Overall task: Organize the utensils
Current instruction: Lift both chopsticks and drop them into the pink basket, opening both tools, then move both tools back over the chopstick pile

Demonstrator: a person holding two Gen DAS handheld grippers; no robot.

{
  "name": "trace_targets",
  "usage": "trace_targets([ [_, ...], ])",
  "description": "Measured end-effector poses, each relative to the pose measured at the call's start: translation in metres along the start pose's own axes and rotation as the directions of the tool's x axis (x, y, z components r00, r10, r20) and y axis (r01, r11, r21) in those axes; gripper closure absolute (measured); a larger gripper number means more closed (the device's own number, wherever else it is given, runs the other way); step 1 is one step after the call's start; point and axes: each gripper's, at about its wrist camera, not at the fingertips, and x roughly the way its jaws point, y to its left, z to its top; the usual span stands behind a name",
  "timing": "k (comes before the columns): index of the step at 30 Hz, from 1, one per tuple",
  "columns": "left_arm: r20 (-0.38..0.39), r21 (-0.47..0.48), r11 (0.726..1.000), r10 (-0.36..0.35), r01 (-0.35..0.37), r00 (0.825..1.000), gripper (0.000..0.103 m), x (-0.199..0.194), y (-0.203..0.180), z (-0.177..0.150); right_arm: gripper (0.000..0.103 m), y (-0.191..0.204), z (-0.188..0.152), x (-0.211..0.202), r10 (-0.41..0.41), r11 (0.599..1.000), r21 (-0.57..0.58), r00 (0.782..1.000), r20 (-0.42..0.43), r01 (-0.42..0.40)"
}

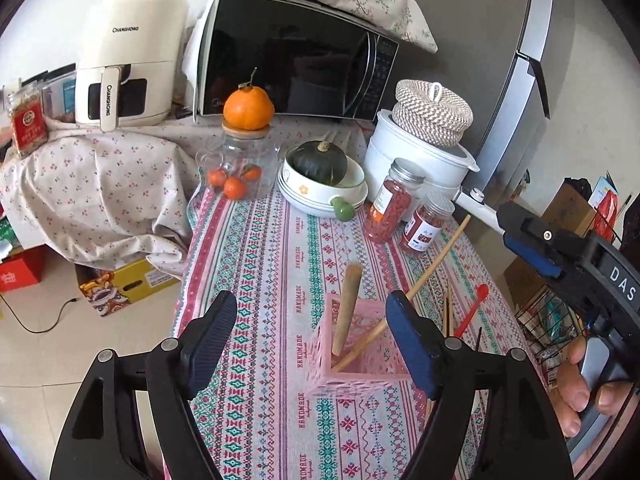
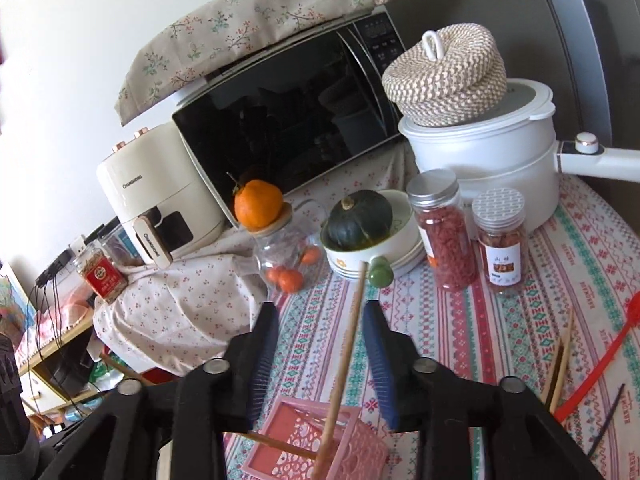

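Note:
A pink lattice holder (image 1: 362, 364) stands on the patterned tablecloth (image 1: 280, 272), between my left gripper's open fingers (image 1: 312, 340). It holds a thick wooden handle (image 1: 347, 308) and a long thin wooden stick (image 1: 416, 288) that leans right. In the right wrist view the holder (image 2: 320, 446) lies below my open right gripper (image 2: 322, 354), and the thin stick (image 2: 346, 356) rises between the fingers without being clamped. A red spoon (image 2: 596, 364), wooden chopsticks (image 2: 560, 364) and a dark chopstick (image 2: 608, 418) lie on the cloth to the right. The right gripper shows at the right edge of the left wrist view (image 1: 532, 240).
At the back stand a microwave (image 1: 292, 60), an air fryer (image 1: 132, 68), a glass jar with an orange on top (image 1: 248, 148), a bowl with a dark squash (image 1: 320, 176), a white pot (image 1: 416, 156) and two spice jars (image 1: 396, 204). The table drops off at left.

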Motion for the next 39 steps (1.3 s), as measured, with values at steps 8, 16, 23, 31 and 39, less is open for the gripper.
trace_targets([
  [8, -0.040, 0.029, 0.999, -0.036, 0.038, 0.999, 0.021, -0.016, -0.001, -0.013, 0.027, 0.002, 0.008, -0.032, 0.010, 0.998, -0.067, 1.000, 0.018, -0.009],
  [16, -0.010, 0.036, 0.997, -0.068, 0.068, 0.998, 0.019, -0.052, 0.009, -0.022, 0.020, -0.021, 0.005, -0.061, -0.078, 0.988, -0.131, 0.997, 0.007, 0.078],
  [23, -0.076, 0.084, 0.993, -0.081, 0.087, 0.994, 0.017, -0.060, 0.008, -0.046, 0.012, -0.047, -0.006, -0.085, -0.166, 0.964, -0.213, 0.986, -0.021, 0.158],
  [31, -0.216, 0.183, 0.976, -0.079, 0.120, 0.973, 0.017, -0.037, -0.032, -0.080, 0.008, -0.076, -0.028, -0.098, -0.284, 0.932, -0.266, 0.952, -0.110, 0.247],
  [39, -0.335, 0.240, 0.953, -0.096, 0.184, 0.937, 0.017, -0.003, -0.101, -0.099, 0.008, -0.111, -0.036, -0.100, -0.394, 0.909, -0.235, 0.894, -0.211, 0.345],
])
